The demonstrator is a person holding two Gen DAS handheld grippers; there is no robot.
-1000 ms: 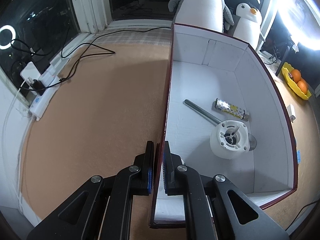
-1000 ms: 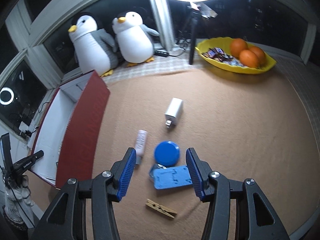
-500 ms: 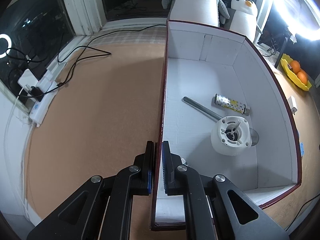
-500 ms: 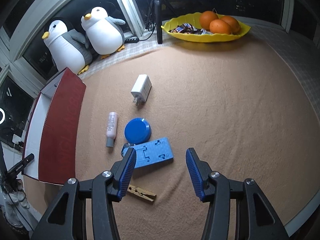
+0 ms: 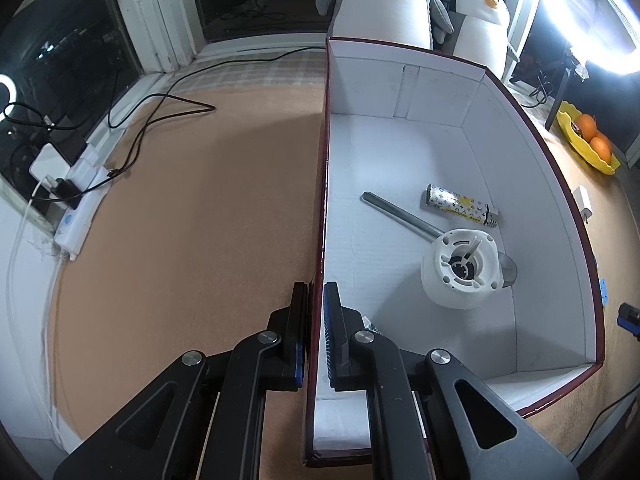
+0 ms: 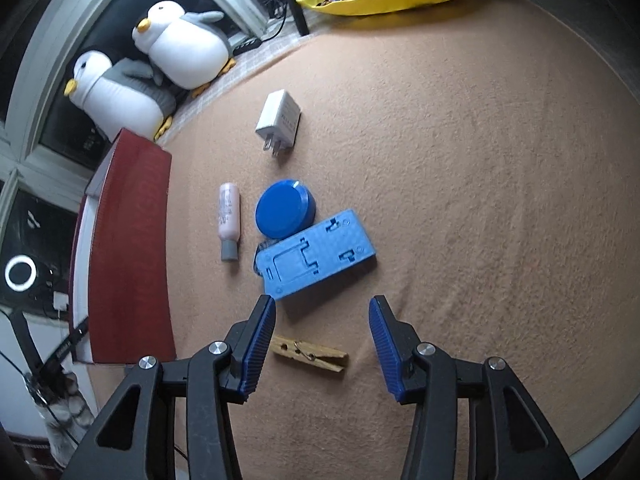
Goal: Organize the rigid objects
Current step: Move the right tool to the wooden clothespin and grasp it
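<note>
Tan mat (image 6: 460, 160), clothespin (image 6: 308, 356) between closing right tongs (image 6: 322, 344)

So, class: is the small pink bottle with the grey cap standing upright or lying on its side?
Lying on its side. The small pink bottle with the grey cap rests lengthwise on the tan mat, cap toward the camera.

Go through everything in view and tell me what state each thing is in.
Left tool: shut on the box wall.
Right tool: closing, clothespin between its fingers, not gripped.
Box: open-topped, partly filled.
Clothespin: lying flat.
Pink bottle: on its side, capped.
Charger: unplugged.
</note>
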